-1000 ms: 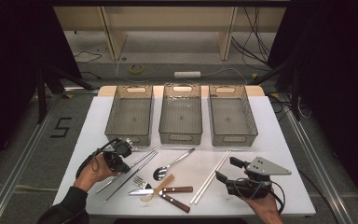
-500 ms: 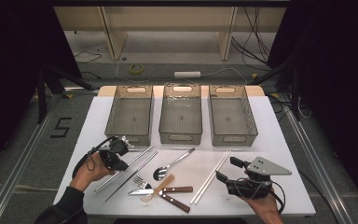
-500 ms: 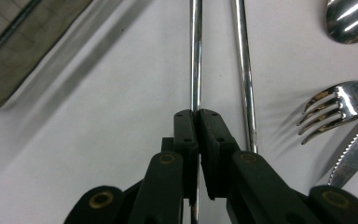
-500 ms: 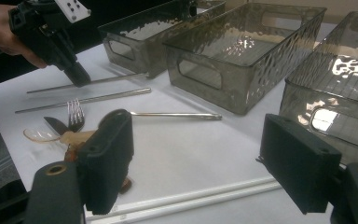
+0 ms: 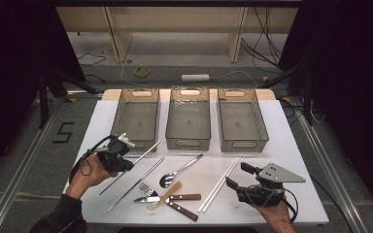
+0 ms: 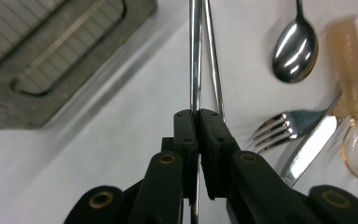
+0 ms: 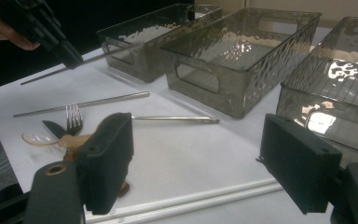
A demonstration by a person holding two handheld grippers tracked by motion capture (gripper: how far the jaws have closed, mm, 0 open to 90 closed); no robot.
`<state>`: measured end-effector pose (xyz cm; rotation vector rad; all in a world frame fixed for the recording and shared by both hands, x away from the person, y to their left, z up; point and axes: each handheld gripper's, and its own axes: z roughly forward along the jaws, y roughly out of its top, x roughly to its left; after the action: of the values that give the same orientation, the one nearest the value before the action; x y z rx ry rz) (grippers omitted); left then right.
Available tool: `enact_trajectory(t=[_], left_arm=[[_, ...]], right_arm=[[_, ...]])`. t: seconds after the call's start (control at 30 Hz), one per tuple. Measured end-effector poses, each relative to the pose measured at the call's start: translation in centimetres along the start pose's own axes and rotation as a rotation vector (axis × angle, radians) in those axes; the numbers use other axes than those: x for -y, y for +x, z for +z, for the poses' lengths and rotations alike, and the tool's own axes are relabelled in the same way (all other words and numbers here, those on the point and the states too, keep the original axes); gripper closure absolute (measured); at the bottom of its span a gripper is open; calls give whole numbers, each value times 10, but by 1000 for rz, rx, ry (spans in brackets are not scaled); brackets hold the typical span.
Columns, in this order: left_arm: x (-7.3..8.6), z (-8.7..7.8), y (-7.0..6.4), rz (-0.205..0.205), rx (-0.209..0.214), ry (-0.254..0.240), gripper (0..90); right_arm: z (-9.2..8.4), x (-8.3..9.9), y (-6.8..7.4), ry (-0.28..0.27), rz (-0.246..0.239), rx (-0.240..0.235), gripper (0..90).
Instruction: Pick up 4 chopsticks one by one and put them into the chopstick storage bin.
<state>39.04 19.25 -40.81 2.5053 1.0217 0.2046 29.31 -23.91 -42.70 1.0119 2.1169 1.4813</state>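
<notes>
Left gripper, clamped on a metal chopstick, has lifted it since earlier.

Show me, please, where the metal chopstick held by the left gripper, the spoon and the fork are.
metal chopstick (image 6: pixel 195 60), left gripper view, on its shaft above the jaws.
spoon (image 6: pixel 295 46), left gripper view, on the middle of its bowl.
fork (image 5: pixel 148 188), high view, on its tines.
</notes>
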Motion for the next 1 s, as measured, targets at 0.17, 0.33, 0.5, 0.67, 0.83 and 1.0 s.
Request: enact_trajectory(t=[0.17, 0.33, 0.5, 0.67, 0.83, 1.0], left_arm=[[-5, -11, 2, -15, 4, -91, 851], [-10, -18, 6, -34, -6, -154, 851], [-17, -22, 12, -57, -17, -198, 851], [-27, -29, 20, -75, -36, -236, 851], [-38, -34, 28, -93, -56, -267, 851], [-46, -39, 37, -111, -73, -296, 851]], right_arm=[[0, 0, 0, -5, 0, 4, 262], [0, 0, -1, -6, -1, 7, 261], [-1, 0, -1, -8, 6, 8, 261], [-1, 0, -2, -8, 5, 9, 261], [-1, 0, -2, -10, 4, 8, 261], [-1, 0, -2, -12, 5, 9, 261]])
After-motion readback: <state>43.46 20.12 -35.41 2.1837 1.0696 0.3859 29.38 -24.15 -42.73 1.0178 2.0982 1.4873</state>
